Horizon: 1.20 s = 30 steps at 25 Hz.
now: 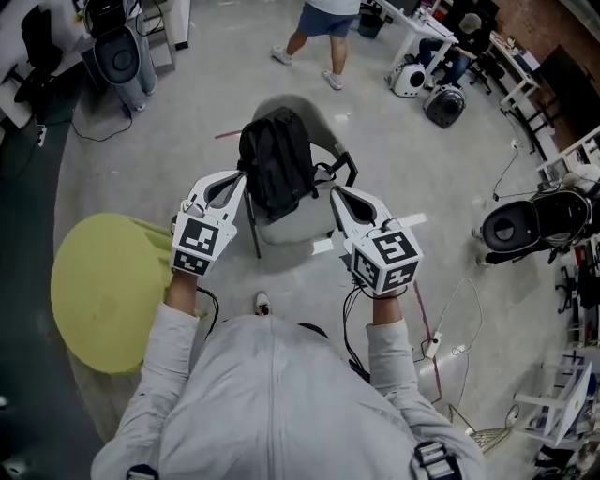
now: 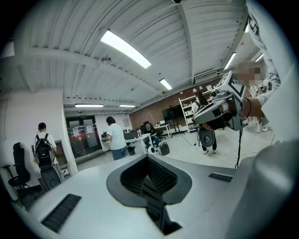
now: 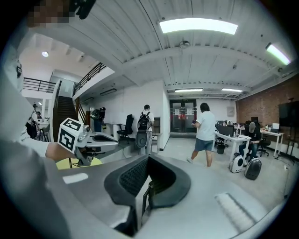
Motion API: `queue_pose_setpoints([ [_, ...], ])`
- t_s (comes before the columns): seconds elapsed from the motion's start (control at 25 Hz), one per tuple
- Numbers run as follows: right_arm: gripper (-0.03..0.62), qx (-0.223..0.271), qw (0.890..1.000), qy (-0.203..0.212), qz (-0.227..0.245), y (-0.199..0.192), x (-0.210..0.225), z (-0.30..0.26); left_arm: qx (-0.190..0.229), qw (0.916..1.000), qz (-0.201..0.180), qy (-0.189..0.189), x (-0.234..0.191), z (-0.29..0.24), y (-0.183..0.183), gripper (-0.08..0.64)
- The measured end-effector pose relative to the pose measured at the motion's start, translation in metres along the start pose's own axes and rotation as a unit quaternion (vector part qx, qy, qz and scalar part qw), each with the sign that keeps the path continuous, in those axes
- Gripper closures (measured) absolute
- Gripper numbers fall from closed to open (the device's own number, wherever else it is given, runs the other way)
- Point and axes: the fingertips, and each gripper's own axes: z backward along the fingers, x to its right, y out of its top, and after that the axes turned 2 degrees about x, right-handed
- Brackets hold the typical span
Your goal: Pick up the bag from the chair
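A black backpack (image 1: 277,164) stands upright on a grey chair (image 1: 292,225) in the middle of the head view. My left gripper (image 1: 240,175) is held just left of the bag, its tip near the bag's upper left side. The right gripper (image 1: 336,192) hovers just right of the bag, by the chair's black armrest (image 1: 342,169). Neither touches the bag as far as I can see. In the left gripper view the jaws (image 2: 148,158) are shut and empty and point out into the room. The jaws in the right gripper view (image 3: 147,161) are also shut and empty. Neither gripper view shows the bag.
A yellow-green round seat (image 1: 108,286) lies at my left. A person (image 1: 323,23) walks beyond the chair. Cables (image 1: 450,328) trail over the floor at my right, near a black round machine (image 1: 511,225). Desks and equipment line the far edges.
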Motion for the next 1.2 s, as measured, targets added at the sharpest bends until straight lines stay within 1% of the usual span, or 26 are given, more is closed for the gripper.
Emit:
queue_pose_setpoints([
  [0.2, 0.583, -0.018, 1.000, -0.012, -0.007, -0.009, 0.015, -0.026, -0.018, 0.9994, 0.029, 0.007, -0.029, -0.021, -0.024, 0.554],
  [0.36, 0.583, -0.032, 0.999, -0.016, -0.023, -0.019, 0.030, -0.048, -0.034, 0.9987, 0.039, 0.005, -0.043, -0.036, -0.042, 0.554],
  [0.56, 0.581, -0.046, 0.998, -0.020, -0.023, -0.035, 0.044, -0.081, -0.056, 0.9969, 0.056, 0.007, -0.060, -0.055, -0.070, 0.554],
  [0.68, 0.581, -0.052, 0.998, -0.015, -0.024, -0.042, 0.056, -0.105, -0.070, 0.9956, 0.062, 0.009, -0.070, -0.069, -0.086, 0.554],
  [0.84, 0.580, -0.057, 0.998, -0.003, -0.030, -0.042, 0.077, -0.143, -0.092, 0.9931, 0.072, 0.015, -0.091, -0.091, -0.099, 0.554],
  [0.92, 0.578, -0.066, 0.997, 0.009, -0.032, -0.045, 0.086, -0.161, -0.101, 0.9917, 0.077, 0.021, -0.101, -0.103, -0.106, 0.554],
  [0.96, 0.534, -0.074, 0.997, 0.018, -0.034, -0.049, 0.090, -0.170, -0.106, 0.9908, 0.081, 0.024, -0.103, -0.108, -0.111, 0.554],
  [1.0, 0.511, -0.083, 0.996, 0.028, -0.035, -0.054, 0.093, -0.178, -0.111, 0.9897, 0.086, 0.027, -0.105, -0.114, -0.116, 0.554],
  [1.12, 0.488, -0.107, 0.993, 0.046, -0.035, -0.069, 0.110, -0.205, -0.127, 0.9862, 0.101, 0.032, -0.113, -0.136, -0.131, 0.547],
  [1.2, 0.471, -0.123, 0.990, 0.055, -0.036, -0.079, 0.123, -0.224, -0.139, 0.9836, 0.109, 0.033, -0.119, -0.153, -0.141, 0.526],
])
